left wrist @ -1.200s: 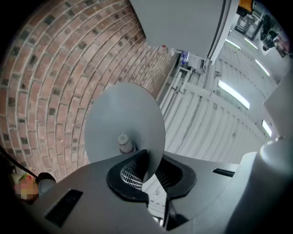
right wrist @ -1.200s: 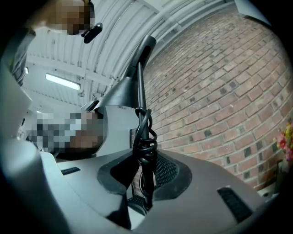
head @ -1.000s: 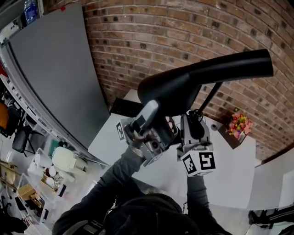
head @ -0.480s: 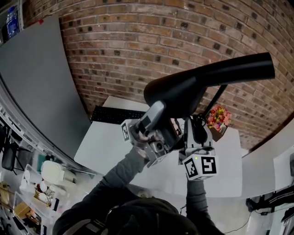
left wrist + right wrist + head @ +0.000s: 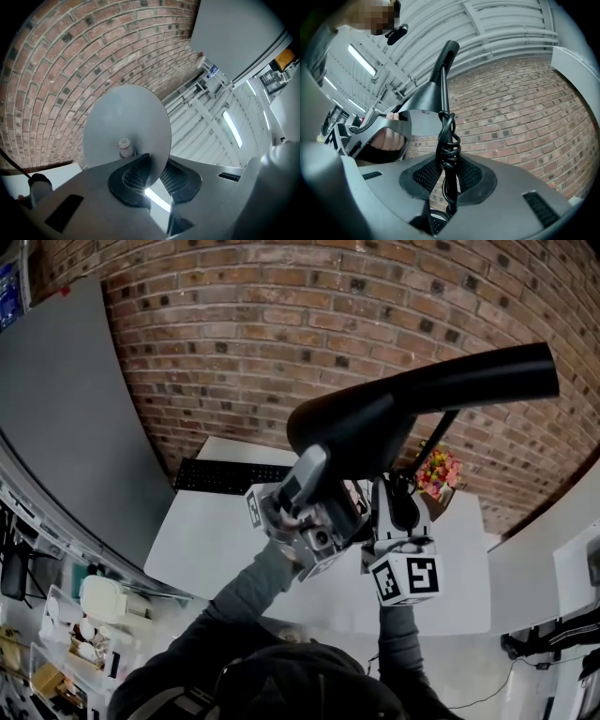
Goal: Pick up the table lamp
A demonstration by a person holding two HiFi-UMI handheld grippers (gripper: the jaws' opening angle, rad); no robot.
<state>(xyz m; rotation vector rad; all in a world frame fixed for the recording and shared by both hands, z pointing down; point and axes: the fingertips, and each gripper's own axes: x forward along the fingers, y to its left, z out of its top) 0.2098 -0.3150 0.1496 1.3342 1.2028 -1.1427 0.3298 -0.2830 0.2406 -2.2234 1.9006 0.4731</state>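
The black table lamp (image 5: 422, 390) is up in the air in front of the brick wall, held by both grippers. My left gripper (image 5: 319, 465) points upward and is shut on the edge of the lamp's round flat disc (image 5: 126, 126); in the left gripper view both pads (image 5: 133, 178) press on that edge. My right gripper (image 5: 398, 493) is shut on the thin stem (image 5: 443, 117), where the black cord (image 5: 449, 147) is coiled round it. In the right gripper view the left gripper (image 5: 370, 131) and a hand show beside the disc.
Below lies a white table (image 5: 234, 540) with a black keyboard (image 5: 230, 476) at its far edge and a bunch of colourful flowers (image 5: 436, 470) to the right. A grey panel (image 5: 66, 409) leans at the left. Shelves of clutter (image 5: 94, 606) stand lower left.
The lamp and both grippers have been carried sideways along the wall; the table, keyboard and flowers have slid left in the head view. Both grips look the same.
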